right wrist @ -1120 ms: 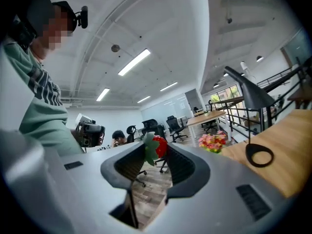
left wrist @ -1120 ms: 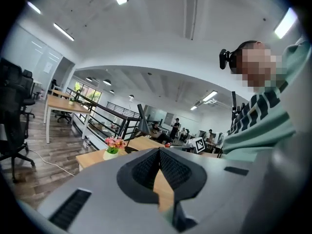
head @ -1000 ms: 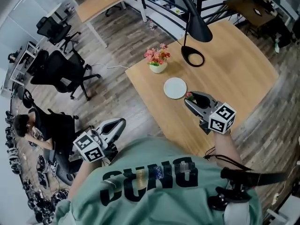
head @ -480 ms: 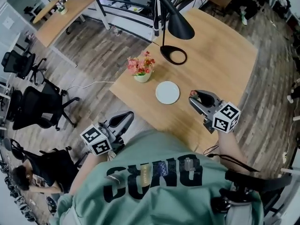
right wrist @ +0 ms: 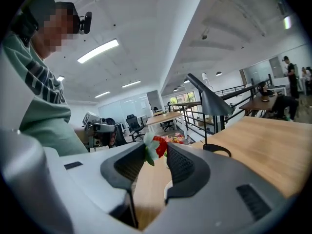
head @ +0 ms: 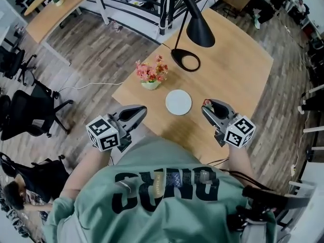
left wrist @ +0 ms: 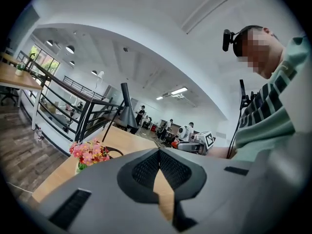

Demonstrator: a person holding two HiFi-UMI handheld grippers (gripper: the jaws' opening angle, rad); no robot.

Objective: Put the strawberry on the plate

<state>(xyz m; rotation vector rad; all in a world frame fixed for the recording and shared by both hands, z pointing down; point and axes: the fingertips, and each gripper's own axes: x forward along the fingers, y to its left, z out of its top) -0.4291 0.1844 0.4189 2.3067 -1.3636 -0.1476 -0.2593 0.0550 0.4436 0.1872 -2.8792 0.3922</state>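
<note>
A red strawberry [head: 205,104] with green leaves [right wrist: 157,146] is pinched at the tips of my right gripper [head: 206,106], which hovers over the wooden table [head: 238,70] just right of the small white plate [head: 178,102]. In the right gripper view the right gripper [right wrist: 156,150] is shut on the berry. My left gripper [head: 139,110] is near the table's left front edge, left of the plate. In its own view the left gripper [left wrist: 159,152] has its tips together with nothing between them.
A pot of pink flowers [head: 150,76] stands behind the plate to the left. A black lamp [head: 195,27] leans over the table, its ring base [head: 185,62] behind the plate. Office chairs [head: 25,113] stand on the floor at the left.
My left gripper has swung up and right, from beside my body to the table's edge. My right gripper has stayed just right of the plate, holding the strawberry.
</note>
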